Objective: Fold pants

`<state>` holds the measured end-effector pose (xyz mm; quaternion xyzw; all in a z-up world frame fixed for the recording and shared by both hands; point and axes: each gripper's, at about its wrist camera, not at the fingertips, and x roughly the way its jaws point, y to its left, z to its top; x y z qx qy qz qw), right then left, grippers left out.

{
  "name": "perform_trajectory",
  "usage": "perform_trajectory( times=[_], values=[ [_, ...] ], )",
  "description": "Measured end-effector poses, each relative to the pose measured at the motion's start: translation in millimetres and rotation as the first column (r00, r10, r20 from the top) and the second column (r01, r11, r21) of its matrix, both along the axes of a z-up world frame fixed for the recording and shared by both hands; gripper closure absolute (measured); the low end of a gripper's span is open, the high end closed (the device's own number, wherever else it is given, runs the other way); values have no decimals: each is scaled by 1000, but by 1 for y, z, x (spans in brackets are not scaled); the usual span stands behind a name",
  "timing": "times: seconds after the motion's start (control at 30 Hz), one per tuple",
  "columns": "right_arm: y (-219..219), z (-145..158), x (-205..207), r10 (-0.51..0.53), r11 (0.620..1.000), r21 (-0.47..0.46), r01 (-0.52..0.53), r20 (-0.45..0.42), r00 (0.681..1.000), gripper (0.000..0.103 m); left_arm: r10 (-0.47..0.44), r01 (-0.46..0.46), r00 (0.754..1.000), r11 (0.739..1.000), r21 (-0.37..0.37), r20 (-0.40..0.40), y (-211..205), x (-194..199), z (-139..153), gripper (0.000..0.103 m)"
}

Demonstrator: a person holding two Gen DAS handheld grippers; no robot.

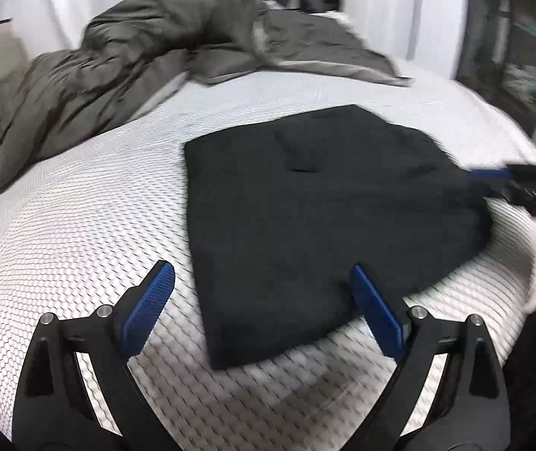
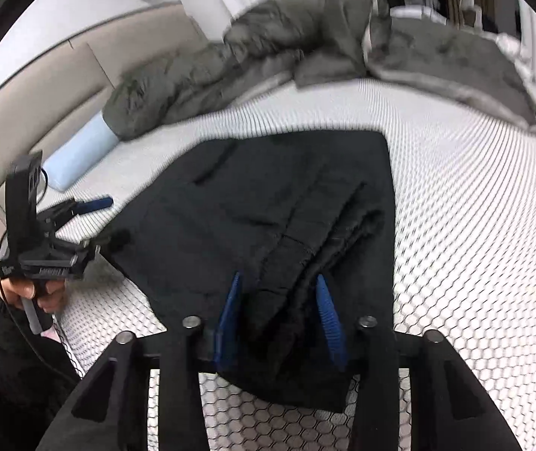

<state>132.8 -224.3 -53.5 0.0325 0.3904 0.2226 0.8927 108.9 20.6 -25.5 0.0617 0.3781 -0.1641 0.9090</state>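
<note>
Black pants (image 1: 313,218) lie folded into a compact block on the white honeycomb mattress (image 1: 79,233). My left gripper (image 1: 260,282) is open and empty, hovering above the near corner of the pants. My right gripper (image 2: 277,293) holds a bunched edge of the pants (image 2: 268,206) between its blue fingers, partly closed around the fabric. In the left wrist view the right gripper (image 1: 493,176) sits at the pants' right edge. In the right wrist view the left gripper (image 2: 94,203) is at the far left, held by a hand.
A rumpled grey duvet (image 1: 125,67) lies heaped across the far side of the bed. A light blue pillow (image 2: 79,154) rests by the beige headboard (image 2: 34,97). White curtains (image 1: 380,0) hang behind.
</note>
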Motion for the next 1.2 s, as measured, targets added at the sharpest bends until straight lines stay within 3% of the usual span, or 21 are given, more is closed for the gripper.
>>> perform_trajectory(
  times=[0.1, 0.17, 0.2, 0.27, 0.33, 0.4, 0.47, 0.67, 0.83, 0.9, 0.97, 1.1, 1.2],
  values=[
    [-1, 12, -15, 4, 1000, -5, -3, 86, 996, 60, -61, 61, 998, 998, 22, 24, -4, -25, -1, 16],
    [-1, 22, -18, 7, 1000, -1, -7, 122, 992, 60, -77, 76, 997, 996, 44, 12, -8, -35, -4, 38],
    [0, 24, -21, 25, 1000, 6, -26, 129, 991, 60, -72, 71, 997, 996, 56, 13, -9, -40, -5, 42],
    [8, 24, -25, 91, 996, -8, -91, 121, 989, 60, -125, 125, 992, 992, 31, -10, -14, -46, -9, 67],
    [19, 18, -34, 160, 987, -17, -159, 102, 982, 60, -180, 182, 983, 983, 30, -43, -23, -48, -13, 74],
    [34, 8, -44, 228, 973, -49, -224, 74, 971, 60, -199, 201, 979, 978, 64, -37, -31, -48, -17, 74],
    [49, -1, -44, 270, 961, -77, -266, 42, 962, 60, -161, 164, 986, 983, 87, -40, -34, -42, -22, 74],
    [65, -21, -32, 255, 960, -113, -256, -29, 967, 60, -144, 143, 990, 977, 160, -8, -50, -35, -26, 74],
    [74, -22, -37, 294, 948, -118, -295, -26, 955, 60, -155, 154, 988, 968, 200, -12, -64, -23, -32, 74],
    [72, -26, -32, 273, 953, -128, -275, -36, 961, 60, -160, 162, 987, 965, 205, -27, -67, -18, -36, 81],
    [70, -29, -29, 256, 955, -146, -259, -43, 966, 60, -177, 179, 984, 961, 212, -30, -69, -16, -37, 96],
    [75, -30, -30, 260, 947, -186, -262, -33, 965, 60, -204, 209, 978, 949, 235, -43, -68, -23, -38, 101],
    [63, -33, -26, 232, 957, -165, -240, -67, 970, 66, -200, 212, 977, 952, 222, -73, -55, -29, -40, 101]
  ],
)
